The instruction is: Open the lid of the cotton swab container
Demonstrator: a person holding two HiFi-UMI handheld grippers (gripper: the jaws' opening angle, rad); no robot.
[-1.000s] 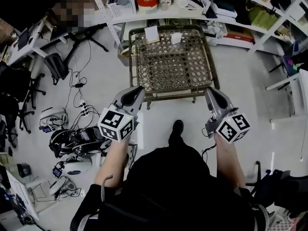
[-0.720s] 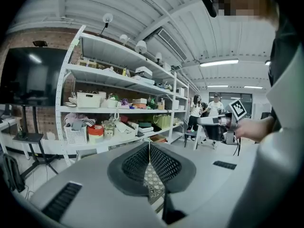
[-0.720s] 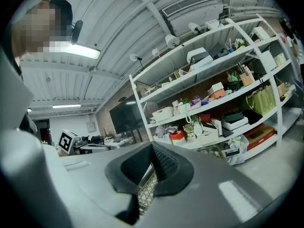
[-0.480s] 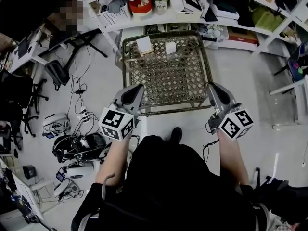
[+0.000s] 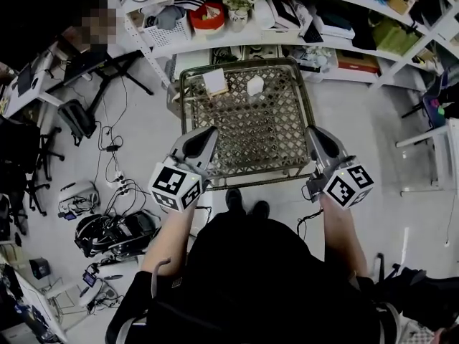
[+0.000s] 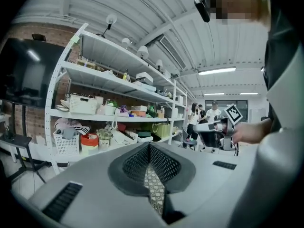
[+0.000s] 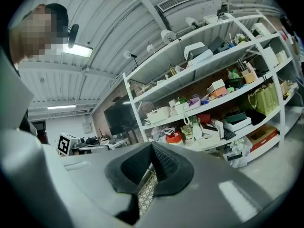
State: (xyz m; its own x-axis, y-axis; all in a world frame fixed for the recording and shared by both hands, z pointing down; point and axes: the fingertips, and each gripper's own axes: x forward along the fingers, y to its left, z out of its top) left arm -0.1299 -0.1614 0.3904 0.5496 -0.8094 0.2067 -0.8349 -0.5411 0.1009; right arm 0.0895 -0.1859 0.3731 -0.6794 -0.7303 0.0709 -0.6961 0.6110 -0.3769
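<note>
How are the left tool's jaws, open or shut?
Shut. On the left gripper, the two dark pads meet at their tips, nothing between them.

the woven-top table [image 5: 247,131] in front of me carries two items along its far edge: a white container [image 5: 255,85] mid-edge, a pale box [image 5: 215,82] toward its left corner.

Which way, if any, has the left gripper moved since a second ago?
Yes. The left gripper has advanced toward the shelves: its tip now reaches past the lattice table's near edge.

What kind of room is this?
Probably a lab or workroom with storage: white shelves packed with baskets, cables and gear strewn on the floor, and a woven table.
</note>
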